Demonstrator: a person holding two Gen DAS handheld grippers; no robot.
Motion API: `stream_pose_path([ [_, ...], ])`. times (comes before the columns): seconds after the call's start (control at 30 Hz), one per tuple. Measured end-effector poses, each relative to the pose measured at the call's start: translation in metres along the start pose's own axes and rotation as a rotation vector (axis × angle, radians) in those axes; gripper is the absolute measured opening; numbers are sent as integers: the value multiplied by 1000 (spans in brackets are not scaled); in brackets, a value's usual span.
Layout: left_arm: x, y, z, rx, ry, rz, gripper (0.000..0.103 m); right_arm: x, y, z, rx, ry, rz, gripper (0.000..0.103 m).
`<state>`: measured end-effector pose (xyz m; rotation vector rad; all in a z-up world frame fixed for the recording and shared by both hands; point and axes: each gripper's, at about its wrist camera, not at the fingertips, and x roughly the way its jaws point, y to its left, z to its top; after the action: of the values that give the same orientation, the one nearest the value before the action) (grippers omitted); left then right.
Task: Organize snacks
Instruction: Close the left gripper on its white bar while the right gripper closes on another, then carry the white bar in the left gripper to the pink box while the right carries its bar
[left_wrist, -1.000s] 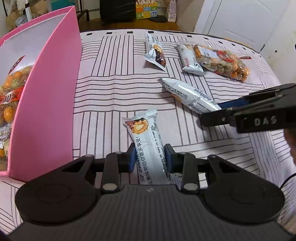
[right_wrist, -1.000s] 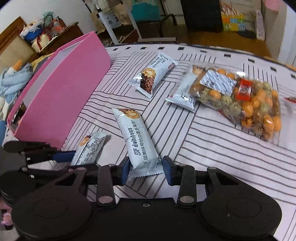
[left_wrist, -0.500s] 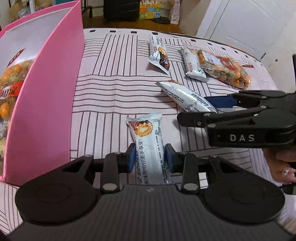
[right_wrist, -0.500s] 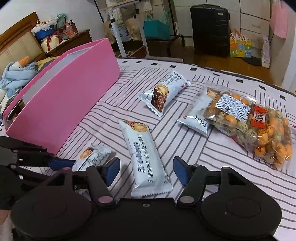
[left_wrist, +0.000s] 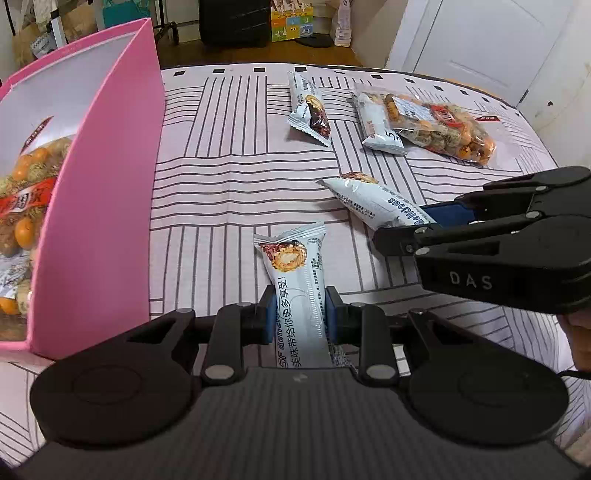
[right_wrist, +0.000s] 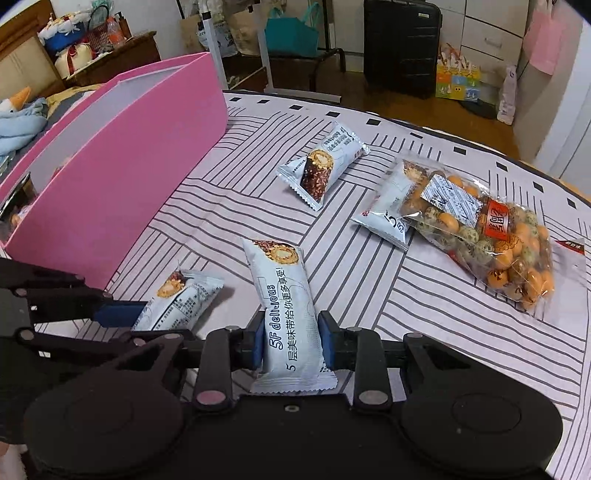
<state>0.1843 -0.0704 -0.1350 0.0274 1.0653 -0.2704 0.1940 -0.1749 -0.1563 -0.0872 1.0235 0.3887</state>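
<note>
Two white snack bars lie on the striped cloth beside the pink box (left_wrist: 110, 184). My left gripper (left_wrist: 299, 314) has its jaws closing, and the blue pads press the sides of one snack bar (left_wrist: 295, 273). In the right wrist view that left gripper (right_wrist: 122, 314) and its bar (right_wrist: 181, 302) sit at the lower left. My right gripper (right_wrist: 290, 343) is also closing, pads pinching the second snack bar (right_wrist: 280, 291) near its near end. The left wrist view shows this right gripper (left_wrist: 410, 225) from the side, over its bar (left_wrist: 369, 203).
The pink box (right_wrist: 129, 177) stands open on the left and holds a bag of orange nuts (left_wrist: 26, 192). Farther back lie a third bar (right_wrist: 325, 166), another bar (right_wrist: 388, 214) and a clear bag of coated nuts (right_wrist: 491, 236). A hand (left_wrist: 580, 332) shows at the right edge.
The right gripper spread its jaws wide, slid forward along its bar and closed on it. The left jaws tightened slightly on their bar without moving.
</note>
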Motion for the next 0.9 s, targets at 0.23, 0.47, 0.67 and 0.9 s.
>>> stream_pose_path([
  [0.23, -8, -4, 0, 8, -19, -15, 25, -4, 5, -1, 4, 11, -21, 34],
  [0.47, -24, -7, -1, 9, -20, -17, 25, -19, 8, -8, 45, 12, -60, 34],
  [0.67, -54, 0, -1, 19, -28, -16, 25, -44, 15, -24, 99, -4, -85, 34],
  [0.9, -93, 12, -14, -7, -40, -50, 25, -79, 25, -55, 187, -41, -90, 34],
])
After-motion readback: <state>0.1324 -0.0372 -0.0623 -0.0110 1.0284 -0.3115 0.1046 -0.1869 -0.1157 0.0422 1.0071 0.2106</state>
